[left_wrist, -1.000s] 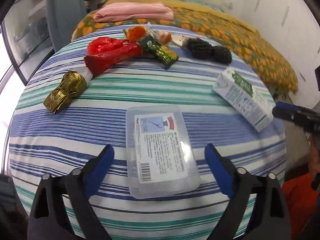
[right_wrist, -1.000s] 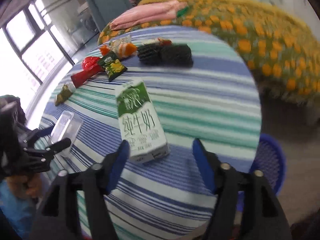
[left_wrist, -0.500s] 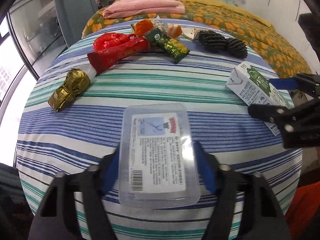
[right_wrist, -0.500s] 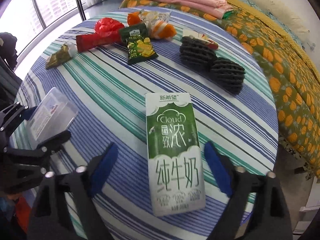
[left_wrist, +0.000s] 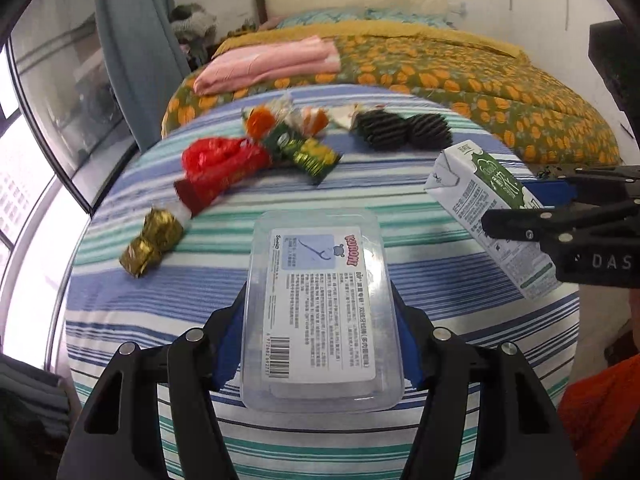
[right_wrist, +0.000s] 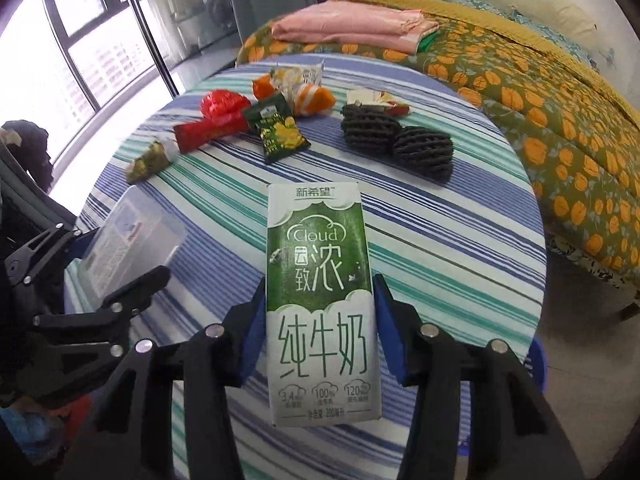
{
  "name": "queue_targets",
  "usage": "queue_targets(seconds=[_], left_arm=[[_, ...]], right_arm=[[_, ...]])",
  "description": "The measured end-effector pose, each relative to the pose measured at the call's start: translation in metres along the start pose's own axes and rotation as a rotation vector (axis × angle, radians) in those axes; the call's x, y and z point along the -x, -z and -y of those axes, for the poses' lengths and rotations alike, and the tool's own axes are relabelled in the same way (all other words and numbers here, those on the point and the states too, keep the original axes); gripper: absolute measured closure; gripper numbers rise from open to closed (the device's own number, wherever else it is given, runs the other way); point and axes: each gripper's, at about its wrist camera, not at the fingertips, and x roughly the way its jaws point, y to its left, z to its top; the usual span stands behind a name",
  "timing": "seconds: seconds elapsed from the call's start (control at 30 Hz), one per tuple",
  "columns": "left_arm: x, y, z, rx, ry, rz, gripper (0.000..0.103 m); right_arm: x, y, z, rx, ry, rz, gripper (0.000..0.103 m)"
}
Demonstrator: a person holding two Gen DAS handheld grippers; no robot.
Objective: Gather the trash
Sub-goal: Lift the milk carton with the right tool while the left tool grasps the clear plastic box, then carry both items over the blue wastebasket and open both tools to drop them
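trash pickup under way at a round striped counter (left_wrist: 400,216), both tools loaded at once: the left gripper (left_wrist: 320,336) has its blue pads pressed to the long sides of a clear plastic box (left_wrist: 320,304) at the near edge, while the right gripper (right_wrist: 318,320) is closed on a green and white milk carton (right_wrist: 320,300), held on the right side of the counter with its near end looking raised off the cloth. the step in hand appears to be the grasp and lift of this first pair. still lying at the far side are a red wrapper (left_wrist: 218,168), a gold foil wrapper (left_wrist: 154,242), a green snack packet (right_wrist: 278,134), orange wrappers (right_wrist: 304,94) and two black foam nets (right_wrist: 396,142). no bin can be firmly made out, so the next move likely calls for carrying both pieces clear of the counter without loosening either grip, then returning for the far litter.
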Motion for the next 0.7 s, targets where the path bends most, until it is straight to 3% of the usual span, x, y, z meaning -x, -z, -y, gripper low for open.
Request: queue_targets(seconds=[0.3, 0.4, 0.5, 0.7], left_arm=[[0.016, -0.016, 0.038, -0.054, 0.027, 0.03, 0.041], [0.017, -0.02, 0.054, -0.047, 0.123, 0.011, 0.041], [0.015, -0.021, 0.079, -0.044, 0.271, -0.033, 0.041], [0.01, -0.025, 0.164, -0.149, 0.423, -0.086, 0.041]], right_arm=[[0.035, 0.022, 0.028, -0.071, -0.029, 0.062, 0.054], [0.051, 0.037, 0.056, -0.125, -0.008, 0.091, 0.054], [0.065, 0.061, 0.098, -0.205, 0.038, 0.104, 0.054], [0.078, 0.118, 0.19, -0.388, 0.179, 0.09, 0.054]])
